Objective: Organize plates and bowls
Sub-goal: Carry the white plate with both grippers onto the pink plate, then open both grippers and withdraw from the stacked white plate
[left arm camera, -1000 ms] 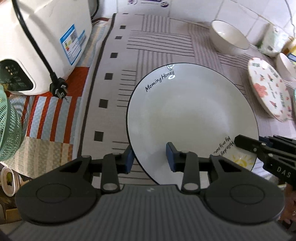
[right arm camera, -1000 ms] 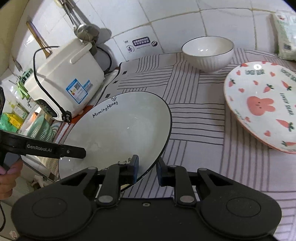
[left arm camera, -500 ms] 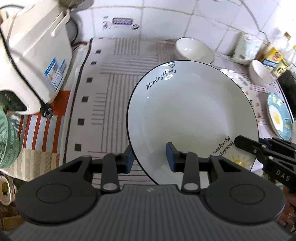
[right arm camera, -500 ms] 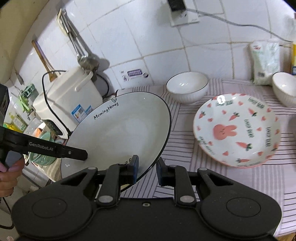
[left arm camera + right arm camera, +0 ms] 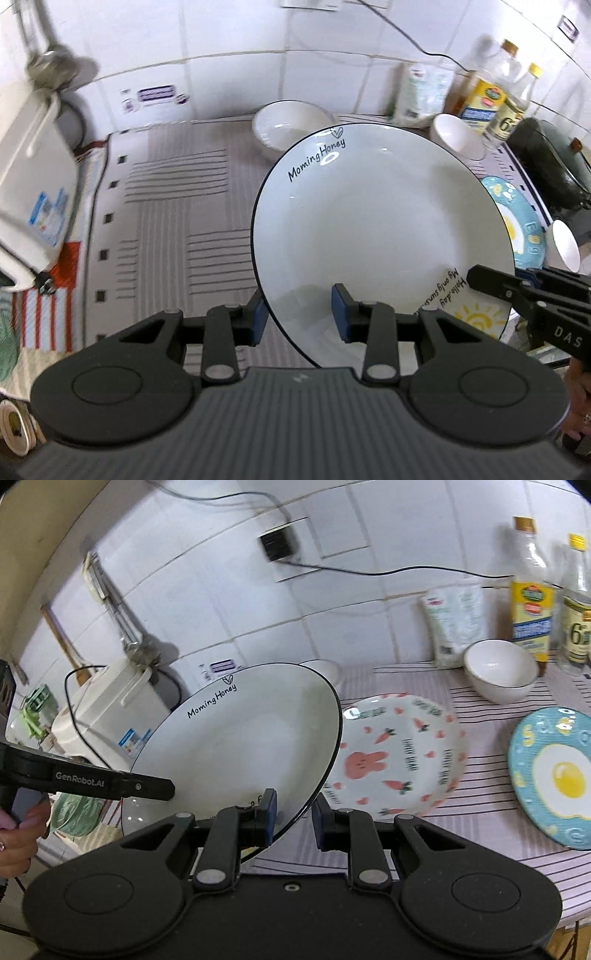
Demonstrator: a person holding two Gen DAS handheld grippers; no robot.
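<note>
Both grippers clamp white plate (image 5: 380, 229) rim: left gripper (image 5: 297, 314), right gripper (image 5: 293, 818). Keep level, lower squarely onto bunny plate (image 5: 399, 753) at 2 o'clock.

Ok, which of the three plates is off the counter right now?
The white Morning Honey plate, gripped at its rim by both the left gripper and the right gripper. The bunny plate and egg plate lie flat.
</note>
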